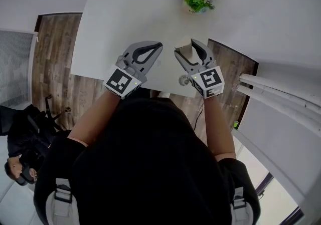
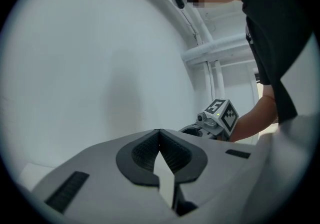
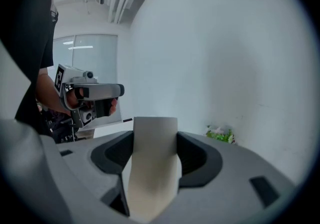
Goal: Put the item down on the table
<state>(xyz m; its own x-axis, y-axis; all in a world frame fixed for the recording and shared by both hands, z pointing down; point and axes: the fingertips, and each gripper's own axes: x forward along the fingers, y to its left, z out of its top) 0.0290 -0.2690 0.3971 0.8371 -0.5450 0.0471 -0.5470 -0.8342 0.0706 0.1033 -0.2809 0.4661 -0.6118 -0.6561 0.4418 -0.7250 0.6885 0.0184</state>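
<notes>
A pale beige, flat-sided item (image 1: 183,44) is clamped between the jaws of my right gripper (image 1: 184,50), which is held over the near right part of the white table (image 1: 115,23). In the right gripper view the item (image 3: 154,158) stands up between the two pads and reaches past their tips. My left gripper (image 1: 158,46) hovers just to the left of it, shut with nothing between its jaws; in the left gripper view its pads (image 2: 172,150) meet. The two grippers point toward each other, a short gap apart. I cannot tell how high the item is above the tabletop.
A small green potted plant (image 1: 197,1) stands at the table's far right edge and also shows as the plant (image 3: 220,134) against the wall. Wooden floor (image 1: 50,63) lies left of the table. White pipes (image 1: 271,93) run at the right. A dark chair (image 1: 25,134) sits low left.
</notes>
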